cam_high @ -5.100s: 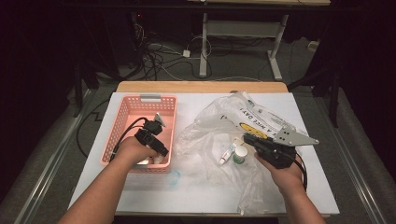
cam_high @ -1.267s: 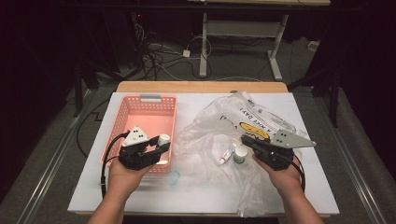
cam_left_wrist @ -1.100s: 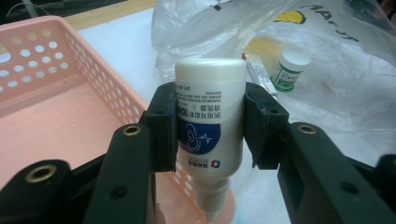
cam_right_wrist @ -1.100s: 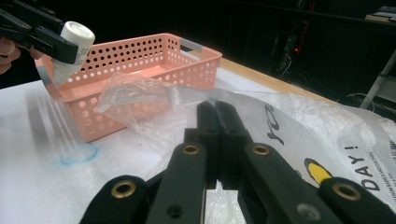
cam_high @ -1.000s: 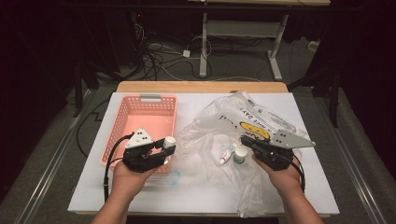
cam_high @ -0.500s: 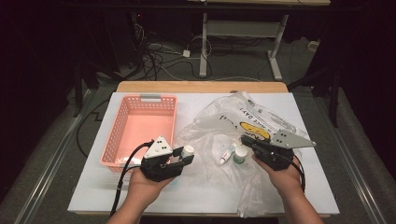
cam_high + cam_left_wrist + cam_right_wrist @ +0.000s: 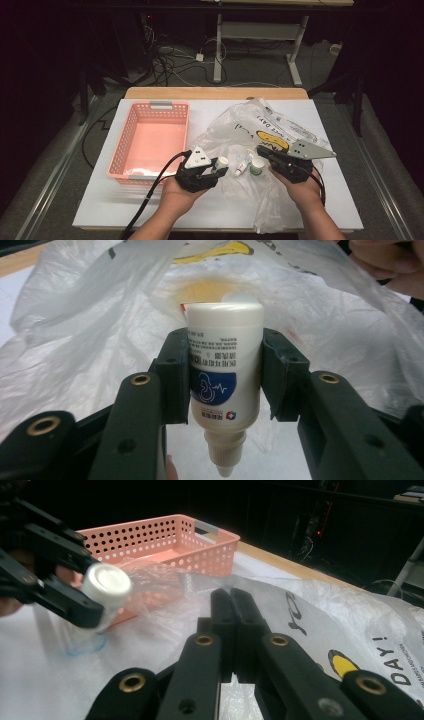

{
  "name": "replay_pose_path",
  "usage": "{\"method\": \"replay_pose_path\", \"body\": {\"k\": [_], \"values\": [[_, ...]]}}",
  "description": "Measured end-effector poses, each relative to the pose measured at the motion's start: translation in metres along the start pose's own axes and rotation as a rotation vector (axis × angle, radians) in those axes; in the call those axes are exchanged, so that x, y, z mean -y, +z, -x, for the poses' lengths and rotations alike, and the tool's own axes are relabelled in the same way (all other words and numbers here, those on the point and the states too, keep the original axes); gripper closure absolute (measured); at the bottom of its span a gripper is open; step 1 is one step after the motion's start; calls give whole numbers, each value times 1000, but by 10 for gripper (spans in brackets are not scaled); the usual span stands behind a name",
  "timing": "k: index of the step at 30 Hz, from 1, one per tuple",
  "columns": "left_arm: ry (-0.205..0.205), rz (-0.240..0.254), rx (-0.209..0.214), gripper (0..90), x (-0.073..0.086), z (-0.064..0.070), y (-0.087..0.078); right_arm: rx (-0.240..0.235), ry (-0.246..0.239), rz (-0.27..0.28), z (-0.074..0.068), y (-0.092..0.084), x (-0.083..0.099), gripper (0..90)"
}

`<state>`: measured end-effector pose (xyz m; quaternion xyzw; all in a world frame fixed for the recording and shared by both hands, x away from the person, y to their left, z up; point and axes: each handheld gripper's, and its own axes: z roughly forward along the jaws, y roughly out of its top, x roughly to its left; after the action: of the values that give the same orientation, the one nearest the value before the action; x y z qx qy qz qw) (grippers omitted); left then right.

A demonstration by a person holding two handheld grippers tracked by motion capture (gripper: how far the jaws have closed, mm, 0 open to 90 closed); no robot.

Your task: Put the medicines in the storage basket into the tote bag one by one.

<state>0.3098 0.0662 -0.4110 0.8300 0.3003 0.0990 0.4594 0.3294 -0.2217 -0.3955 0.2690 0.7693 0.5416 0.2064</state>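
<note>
We see the left gripper (image 7: 216,169) clamped on a small white dropper bottle (image 7: 224,372) (blue label, nozzle pointing back toward the hand), holding it above the table just right of the pink basket (image 7: 150,141), at the near left edge of a crumpled clear plastic bag (image 7: 250,135). The right gripper (image 7: 264,151) has its jaws pressed together, pinching a fold of that bag. A small tube (image 7: 243,164) and a white jar (image 7: 257,166) lie inside the bag between the grippers.
</note>
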Motion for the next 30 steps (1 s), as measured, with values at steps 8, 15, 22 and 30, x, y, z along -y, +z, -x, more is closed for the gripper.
{"method": "replay_pose_path", "body": {"k": [8,15,22,30], "values": [[9,-19,-19,579,0,0,32,2,1,12,0,-1,-2,900],[2,-20,-45,578,-3,-4,58,7,8,27,3,-1,-4,900],[-4,-35,-84,577,-13,-11,84,13,12,34,5,-1,-5,900],[-21,-39,-122,577,-16,-17,115,15,12,35,6,0,-5,900]]}}
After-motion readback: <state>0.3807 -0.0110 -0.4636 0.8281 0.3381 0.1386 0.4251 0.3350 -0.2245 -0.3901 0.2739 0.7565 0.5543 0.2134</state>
